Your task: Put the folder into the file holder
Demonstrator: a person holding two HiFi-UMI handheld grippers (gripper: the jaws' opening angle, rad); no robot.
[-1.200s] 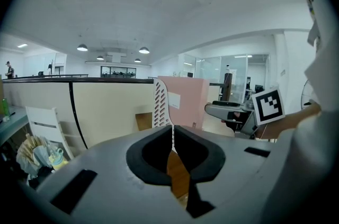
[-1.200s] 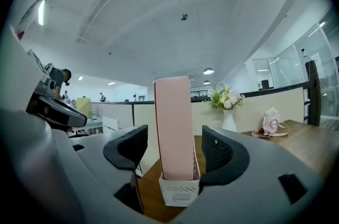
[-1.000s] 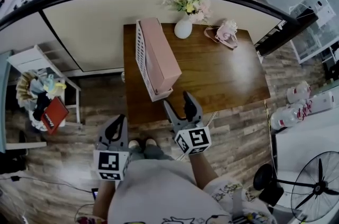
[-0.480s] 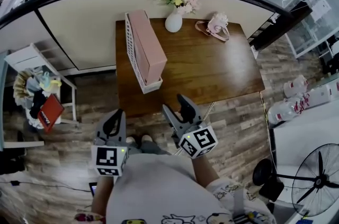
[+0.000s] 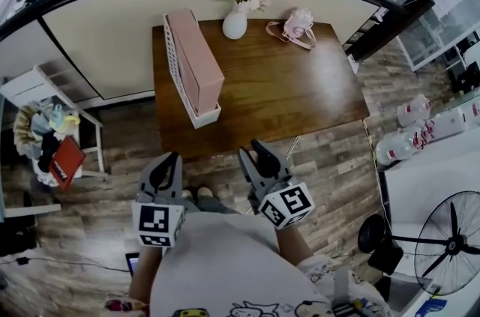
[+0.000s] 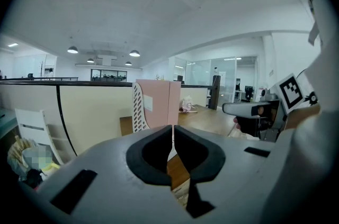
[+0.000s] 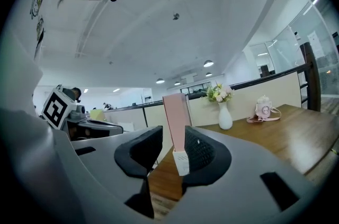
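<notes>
The pink folder [image 5: 196, 61] stands upright inside the white slotted file holder [image 5: 177, 72] on the left part of the wooden table [image 5: 285, 91]. Both grippers hang over the floor in front of the table, close to my body and apart from the holder. My left gripper [image 5: 168, 160] is shut with nothing in it; its pads [image 6: 153, 149] meet in front of the far folder [image 6: 159, 104]. My right gripper [image 5: 252, 151] is open, and its jaws have just been closing with nothing between them. The folder [image 7: 176, 119] and holder [image 7: 181, 161] show far off through its gap.
A white vase of flowers [image 5: 235, 23] and a small pink bag [image 5: 292, 27] sit at the table's back edge, against a low partition wall. A white rack with clutter [image 5: 52, 136] stands left of the table. A floor fan [image 5: 446, 240] is at the right.
Both grippers have drawn back from the table's front edge toward my body. The right gripper's jaws stand closer together than before.
</notes>
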